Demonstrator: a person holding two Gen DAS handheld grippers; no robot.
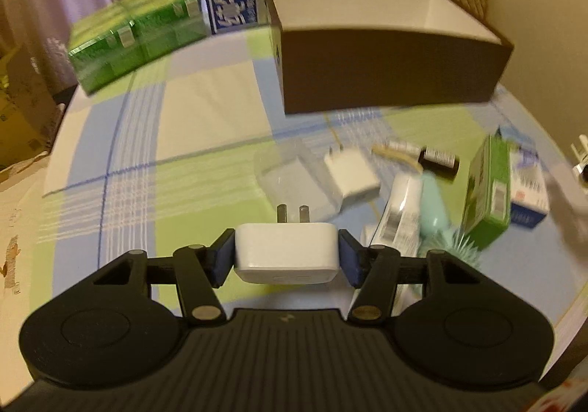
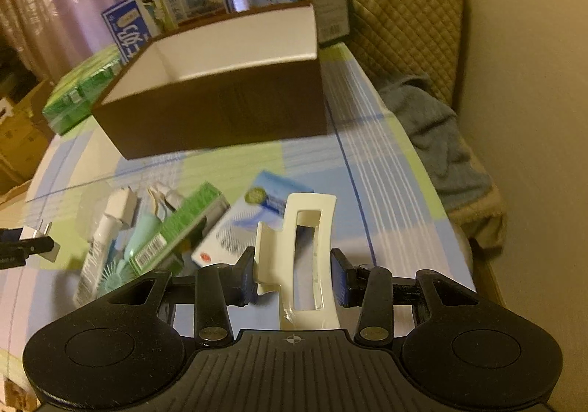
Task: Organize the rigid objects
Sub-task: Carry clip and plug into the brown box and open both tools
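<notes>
My left gripper (image 1: 286, 257) clamps a white plug adapter (image 1: 286, 254) squarely between its blue pads (image 1: 223, 259), prongs pointing forward, held above the checked tablecloth (image 1: 147, 140). My right gripper (image 2: 293, 274) pinches a cream hair claw clip (image 2: 305, 257) upright between its fingers. The open brown box (image 2: 220, 114) sits well beyond both. Between lie a second white charger (image 1: 351, 175), a green carton (image 2: 180, 228), a blue-and-white carton (image 2: 253, 213) and a teal brush (image 1: 435, 208).
</notes>
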